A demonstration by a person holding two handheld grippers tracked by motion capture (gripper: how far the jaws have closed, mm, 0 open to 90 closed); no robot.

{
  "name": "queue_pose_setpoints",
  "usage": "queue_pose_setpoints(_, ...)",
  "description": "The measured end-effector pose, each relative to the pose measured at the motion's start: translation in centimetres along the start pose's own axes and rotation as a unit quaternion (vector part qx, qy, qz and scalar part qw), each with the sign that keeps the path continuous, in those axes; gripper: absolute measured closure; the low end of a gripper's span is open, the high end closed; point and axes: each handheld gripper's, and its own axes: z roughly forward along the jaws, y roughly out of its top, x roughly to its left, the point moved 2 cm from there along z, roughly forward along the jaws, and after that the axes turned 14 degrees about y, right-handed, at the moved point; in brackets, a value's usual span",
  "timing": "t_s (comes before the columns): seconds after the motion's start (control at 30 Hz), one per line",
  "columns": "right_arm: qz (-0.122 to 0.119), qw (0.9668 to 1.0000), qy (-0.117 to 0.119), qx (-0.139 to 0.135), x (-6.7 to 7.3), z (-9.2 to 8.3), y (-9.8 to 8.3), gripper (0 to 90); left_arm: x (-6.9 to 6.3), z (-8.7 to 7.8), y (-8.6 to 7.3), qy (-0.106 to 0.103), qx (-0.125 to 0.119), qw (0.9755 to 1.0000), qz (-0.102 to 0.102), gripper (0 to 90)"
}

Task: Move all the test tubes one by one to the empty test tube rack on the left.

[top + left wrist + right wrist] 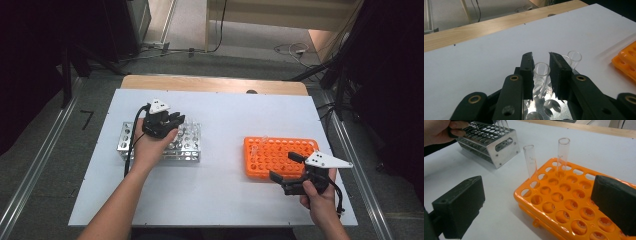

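– Jaws first: how do yours stand?

– Nearest me, my right gripper (285, 166) has its jaws wide apart with nothing between them. It hovers at the near right corner of the orange rack (524, 195), on the right half of the bench (220, 190). Farther off, on the left half, my left gripper (541, 54) has its jaws drawn in on a glass test tube (541, 71), one pad on each side just below the rim.

– Where is that tube sitting?

– Upright in a hole along the far edge of the metal rack (127, 140), with two more tubes (574, 58) just beside it to the right.

– So what step is this?

– I'd call it the pick: one tube gripped but not yet lifted, bound for the orange rack, as I read it. Two tubes (530, 160) already stand there, along its far left edge.

– And next?

– A straight pull upward, I think, keeping the tube plumb so it clears its hole without knocking its neighbours. Then across to a free hole beside the two. Glass is slick, so the grip should stay firm but not crushing.
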Motion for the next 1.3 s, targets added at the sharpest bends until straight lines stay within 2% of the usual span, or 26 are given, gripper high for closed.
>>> queue_pose_setpoints(0.2, -0.001, 1.0000, 0.005, 0.007, 0.0, 0.5, 0.0, 0.7, 0.0, -0.9, 0.2, -0.007, -0.007, 0.9998, -0.015, 61.5)
queue_pose_setpoints(0.27, 0.001, 1.0000, 0.002, 0.007, -0.1, 0.6, 0.0, 2.6, 0.0, -1.4, 0.3, -0.017, -0.015, 0.9996, -0.020, 58.8)
queue_pose_setpoints(0.37, 0.012, 0.9999, 0.005, 0.003, -0.5, 0.7, 0.2, 5.2, 0.0, -2.3, 0.2, -0.026, -0.025, 0.9990, -0.027, 52.8)
queue_pose_setpoints(0.53, 0.029, 0.9996, -0.008, 0.001, -1.2, 1.1, 0.7, 13.4, -0.4, -3.9, -0.3, -0.043, -0.040, 0.9978, -0.031, 44.4)
queue_pose_setpoints(0.63, 0.033, 0.9990, -0.029, 0.009, -1.7, 1.7, 0.8, 19.9, -0.7, -5.0, -0.7, -0.050, -0.047, 0.9972, -0.032, 35.2)
queue_pose_setpoints(0.8, 0.037, 0.9982, -0.040, 0.026, -2.5, 2.7, 1.1, 29.9, -1.3, -6.7, -1.2, -0.055, -0.057, 0.9964, -0.029, 22.6)
queue_pose_setpoints(0.87, 0.042, 0.9974, -0.047, 0.034, -2.8, 3.2, 1.1, 33.2, -1.6, -7.3, -1.4, -0.042, -0.057, 0.9970, -0.030, 12.4)
queue_pose_setpoints(0.93, 0.045, 0.9970, -0.049, 0.041, -3.2, 3.6, 1.1, 35.8, -1.9, -7.8, -1.7, -0.053, -0.055, 0.9968, -0.023, 3.2)
queue_pose_setpoints(1.13, 0.049, 0.9958, -0.054, 0.056, -4.0, 4.9, 1.2, 46.0, -2.8, -9.6, -2.2, -0.080, -0.069, 0.9942, -0.017, 0.0)
queue_pose_setpoints(1.3, 0.049, 0.9953, -0.056, 0.063, -4.2, 5.9, 1.3, 53.5, -3.5, -10.5, -2.9, -0.091, -0.072, 0.9931, -0.019, 0.0)
